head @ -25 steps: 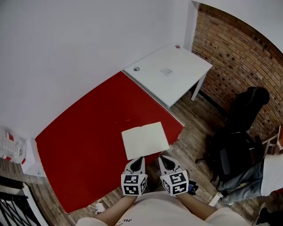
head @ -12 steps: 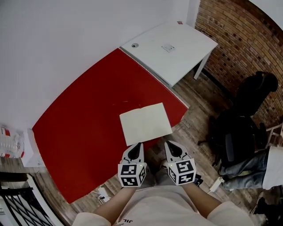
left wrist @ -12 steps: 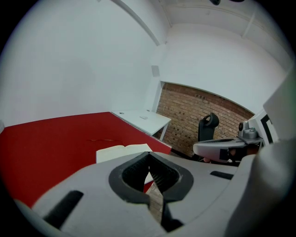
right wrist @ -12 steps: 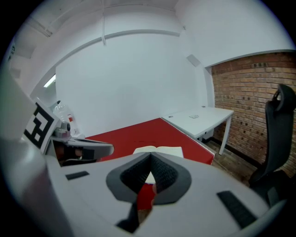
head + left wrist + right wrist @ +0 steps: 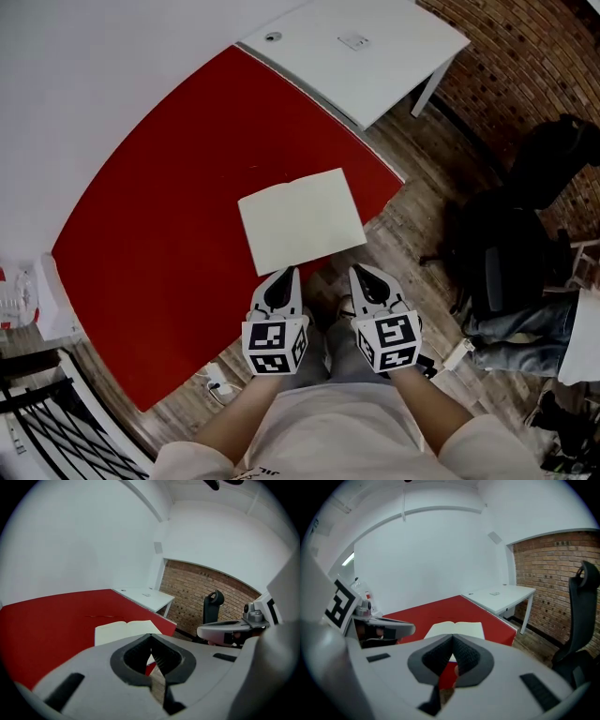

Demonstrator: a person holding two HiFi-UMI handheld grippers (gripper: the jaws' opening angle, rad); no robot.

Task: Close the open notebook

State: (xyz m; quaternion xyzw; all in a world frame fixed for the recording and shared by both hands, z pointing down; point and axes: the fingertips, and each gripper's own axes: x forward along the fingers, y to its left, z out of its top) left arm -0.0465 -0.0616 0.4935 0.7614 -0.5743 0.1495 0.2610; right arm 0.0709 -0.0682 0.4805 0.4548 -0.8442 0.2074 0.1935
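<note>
While the cream-paged open notebook (image 5: 300, 220) lies flat, pages up, at the near edge of the red tabletop (image 5: 159, 234), closing is not begun | remaining: fold one half over | spread's long axis runs left-right, spine points away from the person | grey left gripper (image 5: 289, 272) and right gripper (image 5: 357, 271): jaws together, empty, just short of it

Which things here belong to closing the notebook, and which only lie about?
For the job:
- open notebook
- red table under it
- left gripper and right gripper, both shut

Lying about:
- white table
- black chair
- cable on the floor
</note>
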